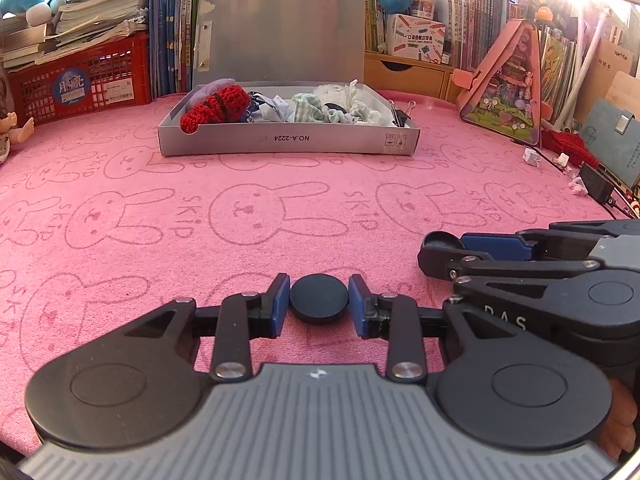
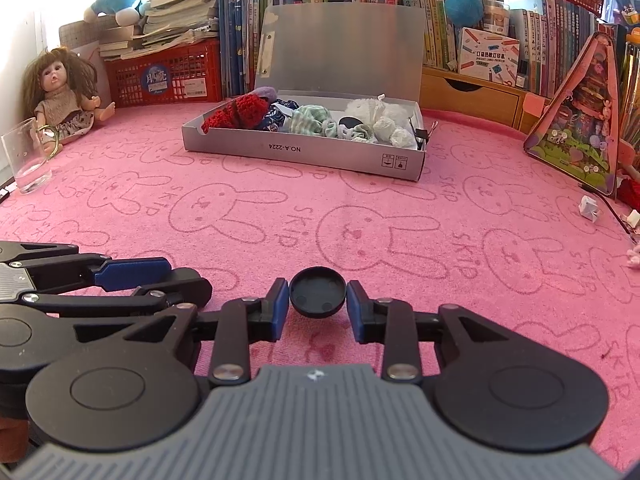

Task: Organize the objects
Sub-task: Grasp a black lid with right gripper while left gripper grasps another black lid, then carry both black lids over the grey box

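A small black round cap [image 1: 319, 298] sat between the blue pads of the left gripper [image 1: 319, 305], smooth side up, while a second black cap [image 2: 317, 291], its hollow underside showing, sat between the pads of the right gripper [image 2: 317, 305]; each pair of tongs stood closed in against its disc's rim, apparently clamped on it, just above the near part of the pink rabbit-print cloth [image 1: 120, 240]. Both caps looked like light, rigid plastic, smooth enough to slip, and seemed best held across the widest part of the rim, as they were here. The two grippers lay side by side, the right one visible at the left camera's right edge. Farther off, well apart from both caps, an open grey file box [image 2: 304, 152] with its lid raised held a red knitted piece [image 2: 240, 114], pale cloth bundles [image 2: 380, 120] and a binder clip [image 1: 400, 112]. A doll [image 2: 64, 96] and a clear glass [image 2: 26, 160] stood far left, before crowded bookshelves.
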`<state>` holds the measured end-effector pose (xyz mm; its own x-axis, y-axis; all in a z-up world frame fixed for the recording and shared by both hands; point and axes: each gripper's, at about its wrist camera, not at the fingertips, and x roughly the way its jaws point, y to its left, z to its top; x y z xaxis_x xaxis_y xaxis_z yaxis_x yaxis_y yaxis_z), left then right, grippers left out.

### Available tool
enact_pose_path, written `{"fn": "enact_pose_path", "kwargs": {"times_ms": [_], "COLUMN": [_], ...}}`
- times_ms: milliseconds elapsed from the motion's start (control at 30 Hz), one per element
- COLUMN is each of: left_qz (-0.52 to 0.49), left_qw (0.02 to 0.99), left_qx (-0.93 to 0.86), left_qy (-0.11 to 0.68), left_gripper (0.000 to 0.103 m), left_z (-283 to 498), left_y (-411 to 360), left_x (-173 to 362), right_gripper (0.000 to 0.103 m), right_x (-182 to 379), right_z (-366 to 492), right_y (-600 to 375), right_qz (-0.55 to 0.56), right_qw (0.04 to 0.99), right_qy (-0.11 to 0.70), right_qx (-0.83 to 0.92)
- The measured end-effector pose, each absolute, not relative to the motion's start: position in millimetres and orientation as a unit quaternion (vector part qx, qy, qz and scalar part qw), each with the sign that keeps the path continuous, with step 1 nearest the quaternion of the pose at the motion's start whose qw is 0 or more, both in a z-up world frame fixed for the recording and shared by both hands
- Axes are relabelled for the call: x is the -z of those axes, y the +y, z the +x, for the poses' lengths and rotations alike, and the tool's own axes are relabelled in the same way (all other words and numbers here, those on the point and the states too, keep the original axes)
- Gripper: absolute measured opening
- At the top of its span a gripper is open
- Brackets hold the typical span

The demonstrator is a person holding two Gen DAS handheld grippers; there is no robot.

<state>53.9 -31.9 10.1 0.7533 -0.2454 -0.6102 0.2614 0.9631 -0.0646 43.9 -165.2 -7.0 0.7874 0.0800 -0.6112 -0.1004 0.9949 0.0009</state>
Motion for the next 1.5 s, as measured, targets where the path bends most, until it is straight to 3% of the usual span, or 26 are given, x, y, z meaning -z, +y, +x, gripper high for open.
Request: {"fn": "enact_pose_path", "kwargs": {"times_ms": [600, 1500], "left_qz": [0.016, 0.008], "left_qw": [0.939, 0.942], "left_qx": [0.102, 0.084], "left_qy": [0.328, 0.325], "left_gripper": [0.037, 0.037], "left_z": [89.9, 151.8], "left_y": [-27.9, -17.8], "left_x": [-27.2, -41.3], "right_gripper": [0.037, 0.037], "right_x": [-10.6, -28.3], "right_z": [71.6, 125.8], "right_y": [-171.5, -164.0], "right_qz": [0.042, 0.016], "right_qw": [0.944, 0.953], "right_qy": [0.32, 0.299], "right_qx": [-0.063, -0.052]}}
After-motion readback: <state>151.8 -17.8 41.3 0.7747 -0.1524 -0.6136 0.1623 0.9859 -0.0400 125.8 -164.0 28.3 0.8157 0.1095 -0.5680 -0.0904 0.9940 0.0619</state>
